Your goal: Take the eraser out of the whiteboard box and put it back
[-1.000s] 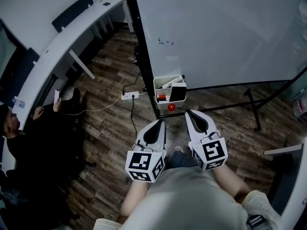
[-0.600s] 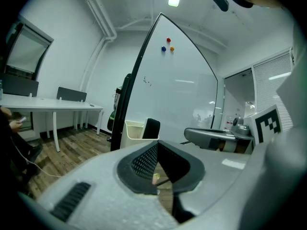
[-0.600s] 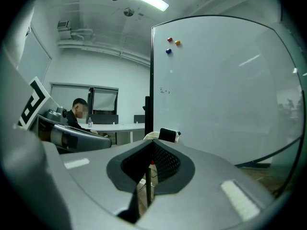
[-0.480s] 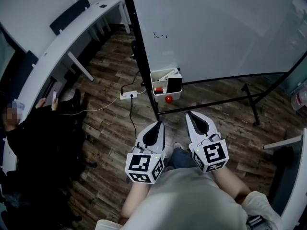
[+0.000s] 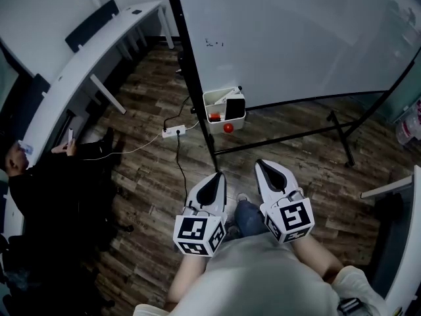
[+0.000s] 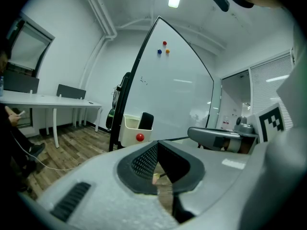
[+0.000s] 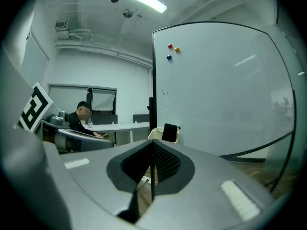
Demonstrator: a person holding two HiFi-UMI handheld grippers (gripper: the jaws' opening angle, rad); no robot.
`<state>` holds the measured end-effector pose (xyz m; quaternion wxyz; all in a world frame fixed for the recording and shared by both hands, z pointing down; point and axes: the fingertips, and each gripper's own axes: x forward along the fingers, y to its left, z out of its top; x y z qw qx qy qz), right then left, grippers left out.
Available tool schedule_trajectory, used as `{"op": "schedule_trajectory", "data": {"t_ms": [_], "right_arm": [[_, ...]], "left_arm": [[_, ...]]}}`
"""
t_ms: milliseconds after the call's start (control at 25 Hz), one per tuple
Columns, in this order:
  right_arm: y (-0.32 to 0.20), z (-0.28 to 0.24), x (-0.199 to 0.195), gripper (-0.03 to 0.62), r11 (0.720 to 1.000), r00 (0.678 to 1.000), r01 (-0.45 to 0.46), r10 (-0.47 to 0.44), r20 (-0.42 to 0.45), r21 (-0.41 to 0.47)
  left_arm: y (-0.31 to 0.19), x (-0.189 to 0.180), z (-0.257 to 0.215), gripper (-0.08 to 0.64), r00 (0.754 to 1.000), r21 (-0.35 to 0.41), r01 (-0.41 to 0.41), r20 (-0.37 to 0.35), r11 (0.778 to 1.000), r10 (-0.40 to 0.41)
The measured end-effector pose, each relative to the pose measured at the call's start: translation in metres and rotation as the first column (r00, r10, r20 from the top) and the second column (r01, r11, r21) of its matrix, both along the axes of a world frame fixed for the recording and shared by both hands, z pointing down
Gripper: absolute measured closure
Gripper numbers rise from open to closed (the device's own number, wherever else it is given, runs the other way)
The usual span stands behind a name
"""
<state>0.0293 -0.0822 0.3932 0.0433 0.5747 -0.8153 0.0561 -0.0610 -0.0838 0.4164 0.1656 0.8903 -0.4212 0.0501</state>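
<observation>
The white whiteboard box (image 5: 214,101) hangs on the whiteboard's black frame, well ahead of both grippers. The black eraser (image 5: 235,108) stands upright in its right part, and a red round magnet (image 5: 227,128) sticks to its front. My left gripper (image 5: 218,176) and right gripper (image 5: 259,164) are side by side near my body, both shut and empty, pointing toward the box. In the left gripper view the box (image 6: 128,131), eraser (image 6: 146,120) and left gripper (image 6: 157,143) show. In the right gripper view the eraser (image 7: 169,132) shows beyond the right gripper (image 7: 153,142).
The whiteboard (image 5: 296,38) stands on a black rolling frame with a leg (image 5: 339,133) stretching right. A white power strip (image 5: 173,131) with cables lies on the wood floor. A long white desk (image 5: 85,51) and a seated person (image 5: 26,176) are at the left.
Both grippers have drawn back from the whiteboard together, staying shut. The box with the eraser now lies farther away and higher in the head view.
</observation>
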Motion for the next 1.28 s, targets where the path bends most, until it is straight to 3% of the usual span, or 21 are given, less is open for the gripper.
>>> {"op": "schedule_trajectory", "data": {"t_ms": [1280], "right_arm": [[0.037,0.016,-0.011,0.588,1.000,0.999,0.021,-0.021,-0.026,-0.022]], "left_arm": [[0.024,-0.010,0.019,0.555,1.000,-0.028,-0.001,-0.011,1.000,0.001]]}}
